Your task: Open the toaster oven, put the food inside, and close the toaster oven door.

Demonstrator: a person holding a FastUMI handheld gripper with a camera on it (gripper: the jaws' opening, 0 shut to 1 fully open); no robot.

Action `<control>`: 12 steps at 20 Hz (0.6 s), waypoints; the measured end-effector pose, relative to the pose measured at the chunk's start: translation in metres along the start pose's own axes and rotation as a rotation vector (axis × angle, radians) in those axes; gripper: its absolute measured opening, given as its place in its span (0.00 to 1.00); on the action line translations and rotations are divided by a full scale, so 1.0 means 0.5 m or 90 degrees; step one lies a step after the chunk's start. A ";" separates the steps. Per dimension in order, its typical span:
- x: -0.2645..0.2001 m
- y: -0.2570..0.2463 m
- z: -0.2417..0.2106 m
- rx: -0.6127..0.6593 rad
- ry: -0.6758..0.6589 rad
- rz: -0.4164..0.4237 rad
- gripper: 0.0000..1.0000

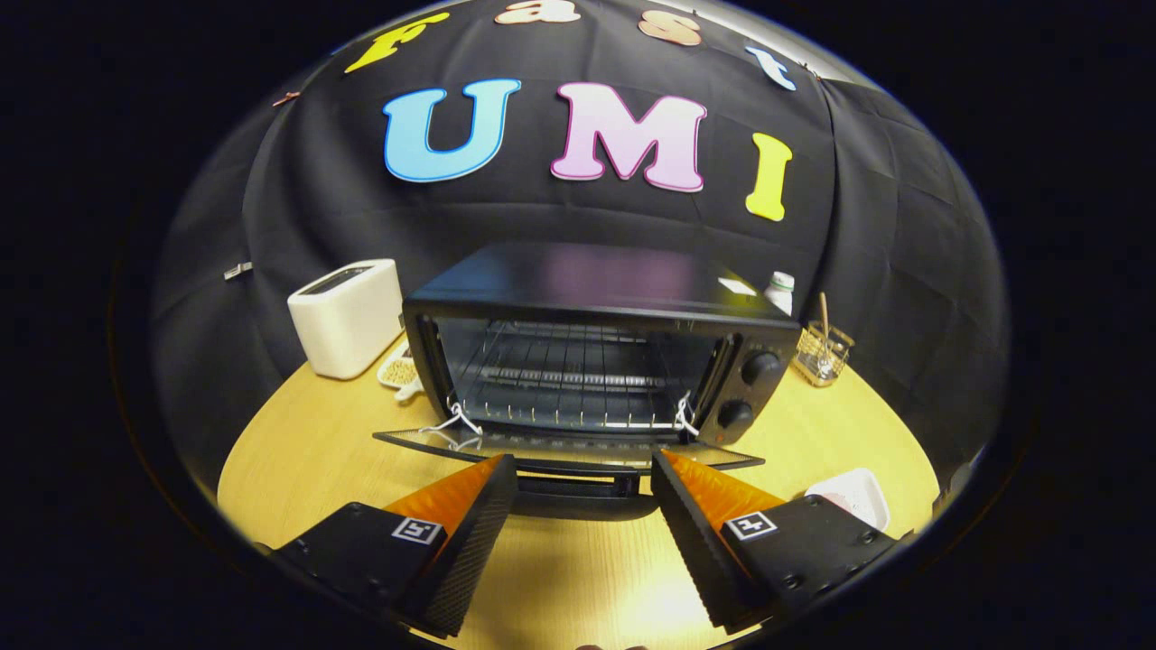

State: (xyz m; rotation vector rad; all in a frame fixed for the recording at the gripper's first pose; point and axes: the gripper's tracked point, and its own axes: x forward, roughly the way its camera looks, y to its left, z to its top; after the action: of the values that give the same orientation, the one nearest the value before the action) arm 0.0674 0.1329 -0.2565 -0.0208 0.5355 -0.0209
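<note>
A black toaster oven stands on the wooden table just ahead of my fingers. Its glass door lies folded down flat, with the door handle pointing toward me. Inside, a bare wire rack is visible. My gripper is open, its two orange-and-black fingers spread wide on either side of the handle, holding nothing. Behind the right finger lies a white dish; what it holds is hidden.
A white toaster stands left of the oven, with a small dish of pale bits beside it. A white bottle and a wire basket with a stick in it are to the oven's right. Two knobs sit on the oven's right panel.
</note>
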 end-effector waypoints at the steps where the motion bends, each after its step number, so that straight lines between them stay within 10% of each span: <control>1: 0.000 -0.001 -0.032 0.008 0.030 0.001 0.98; 12: -0.057 -0.033 -0.121 0.017 0.134 0.062 0.99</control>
State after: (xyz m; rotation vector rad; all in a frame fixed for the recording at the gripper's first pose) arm 0.0116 0.1162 -0.2936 0.0339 0.7462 0.0661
